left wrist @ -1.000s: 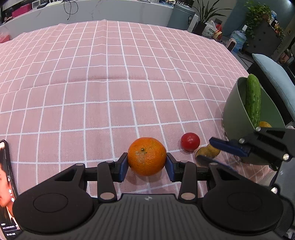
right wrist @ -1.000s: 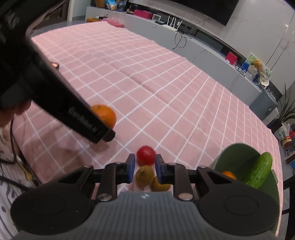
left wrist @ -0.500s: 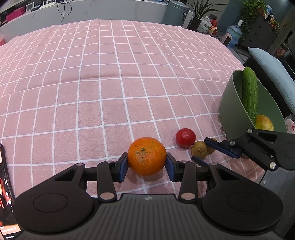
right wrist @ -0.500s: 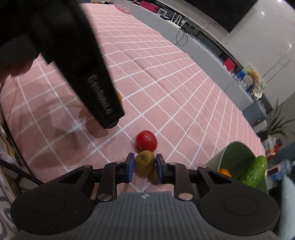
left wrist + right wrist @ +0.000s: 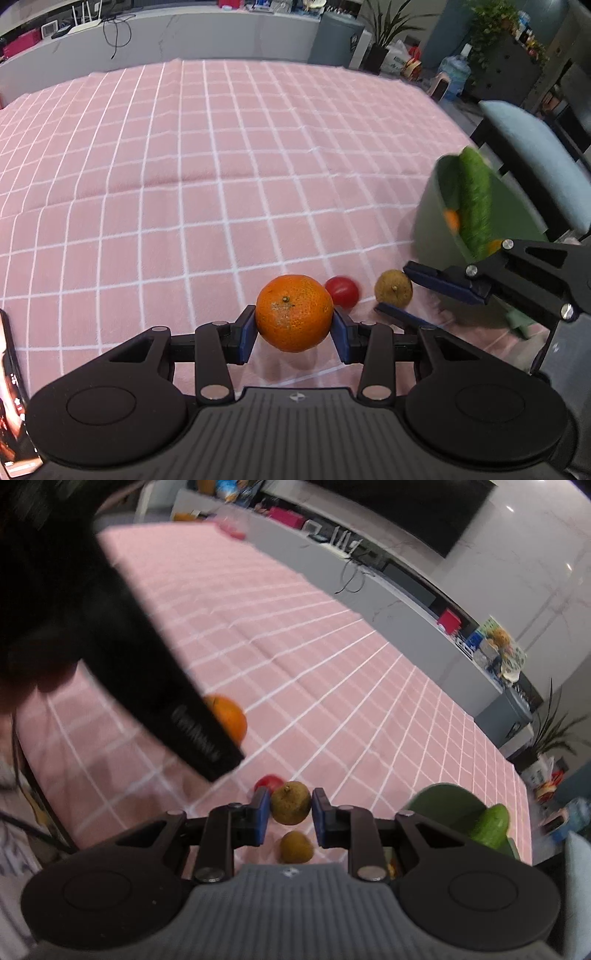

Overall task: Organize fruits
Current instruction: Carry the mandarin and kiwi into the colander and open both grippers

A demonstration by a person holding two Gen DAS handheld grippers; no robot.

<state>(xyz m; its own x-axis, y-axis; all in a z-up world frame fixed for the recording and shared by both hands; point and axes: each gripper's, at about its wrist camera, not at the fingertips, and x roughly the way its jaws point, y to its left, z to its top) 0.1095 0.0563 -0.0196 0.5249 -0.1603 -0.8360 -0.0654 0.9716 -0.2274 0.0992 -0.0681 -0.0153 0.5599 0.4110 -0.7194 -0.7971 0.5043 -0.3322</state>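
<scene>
1. The orange [image 5: 294,313] sits between the blue pads of the left gripper [image 5: 294,332], which is clamped on it at its widest girth. It looks firm and round with a pebbled rind, so I judge it gives decent friction but can roll out if gripped off-centre; across the middle, as here, is the right place. Its shadow falls on the pink checked tablecloth [image 5: 221,166] below, near the near edge, so it appears lifted clear.

2. The red tomato [image 5: 342,291] lies on the cloth just right of the orange, in no jaws. Its skin looks smooth and thin, so I judge it slippery and easily bruised; a light pinch across its middle would suit.

3. A brownish-green round fruit [image 5: 290,802] is held by the right gripper [image 5: 288,808], its jaws nearly together and pressing on the fruit's two sides. It seems small, light and hard, so a modest squeeze should do. It hangs above the cloth, near the near edge.

4. A second brownish fruit [image 5: 296,846] lies on the cloth beneath that gripper, untouched.

5. The green bowl [image 5: 430,229] stands near the right edge of the table, already holding a cucumber [image 5: 474,199] and something orange; it is the likely goal for both held fruits.
</scene>
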